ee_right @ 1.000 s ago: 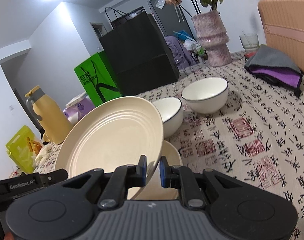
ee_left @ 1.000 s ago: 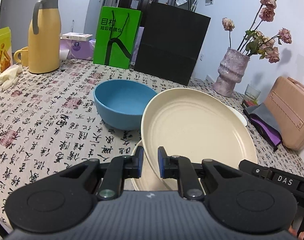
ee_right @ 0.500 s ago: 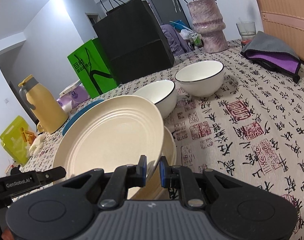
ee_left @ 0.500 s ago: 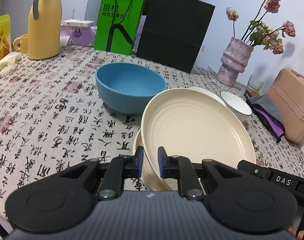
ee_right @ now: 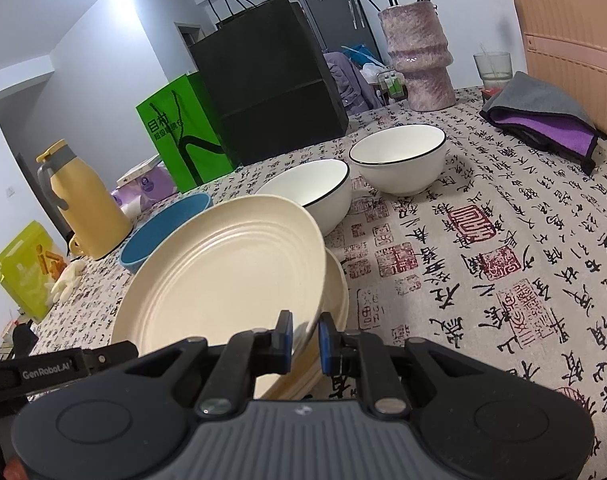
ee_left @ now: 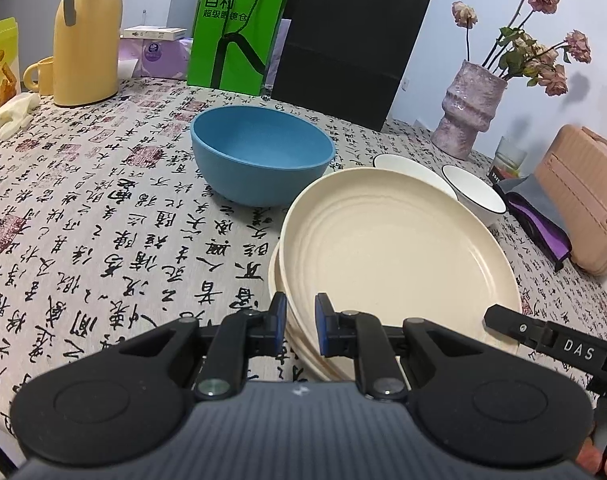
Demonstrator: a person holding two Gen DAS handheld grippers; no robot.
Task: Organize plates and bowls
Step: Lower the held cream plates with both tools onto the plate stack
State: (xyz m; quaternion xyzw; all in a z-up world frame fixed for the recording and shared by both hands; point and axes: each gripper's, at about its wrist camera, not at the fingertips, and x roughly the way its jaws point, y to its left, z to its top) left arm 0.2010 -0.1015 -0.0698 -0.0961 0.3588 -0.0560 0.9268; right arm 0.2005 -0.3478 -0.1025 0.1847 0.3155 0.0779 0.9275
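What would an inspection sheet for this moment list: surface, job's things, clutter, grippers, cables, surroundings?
Surface: table under a cloth printed with black characters and red seals.
Job's things: top cream plate tilted over the cream plates stacked beneath; blue bowl behind; two white bowls side by side, black-rimmed.
Clutter: yellow jug, yellow mug, white glove, pink vase of dried flowers, drinking glass, grey-purple cloth, pink case.
Grippers: left gripper and right gripper each shut on the top plate's rim, opposite sides.
Cables: nothing seen.
Surroundings: green bag, black bag, pale walls.
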